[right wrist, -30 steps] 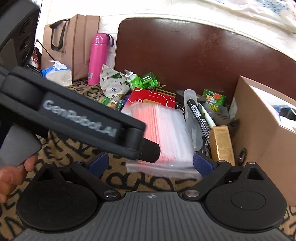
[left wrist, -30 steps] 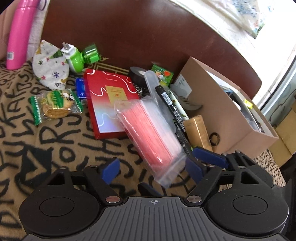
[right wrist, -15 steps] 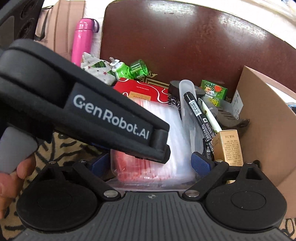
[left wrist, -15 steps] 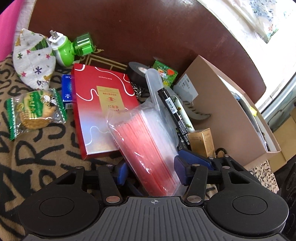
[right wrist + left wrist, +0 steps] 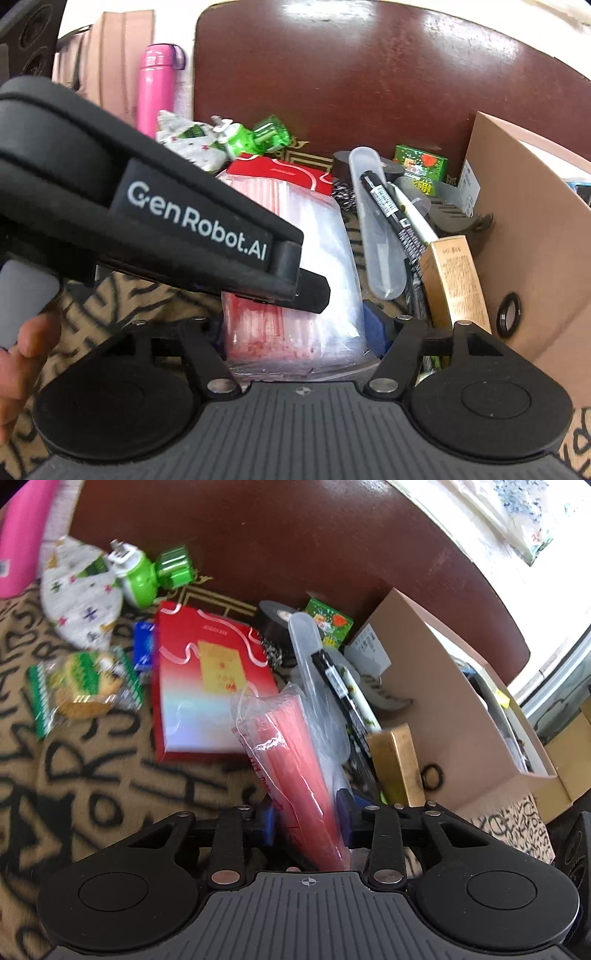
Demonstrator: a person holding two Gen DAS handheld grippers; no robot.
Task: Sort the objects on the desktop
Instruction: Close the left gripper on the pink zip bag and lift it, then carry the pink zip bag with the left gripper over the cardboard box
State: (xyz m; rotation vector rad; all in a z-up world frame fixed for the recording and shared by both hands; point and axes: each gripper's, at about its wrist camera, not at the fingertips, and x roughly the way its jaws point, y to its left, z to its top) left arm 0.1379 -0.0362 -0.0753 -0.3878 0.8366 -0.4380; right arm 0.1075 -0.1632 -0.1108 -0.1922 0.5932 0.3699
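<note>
We log both tongs closing on one item. Between the blue pads of the left gripper (image 5: 306, 823) stands the clear bag of red sheets (image 5: 295, 760), on edge; the pads touch both its flanks, so it is clamped. The right gripper (image 5: 295, 332) straddles the same bag (image 5: 295, 332) across its wide face; its jaws are still narrowing and the pads sit at the bag's sides, though we cannot tell whether they press. A hand (image 5: 22, 362) holds the left tool at the lower left of the right view.

Just right of the bag: a gold carton (image 5: 397, 764), a black marker (image 5: 341, 686) and a clear tube (image 5: 306, 646). Beyond these to the right, the cardboard box (image 5: 436, 686). Left of the bag lies a red booklet (image 5: 207, 672), farther left a wrapped biscuit (image 5: 86, 690). At the far edge sit a green plug-in device (image 5: 147, 572) and a pink bottle (image 5: 155, 88).
</note>
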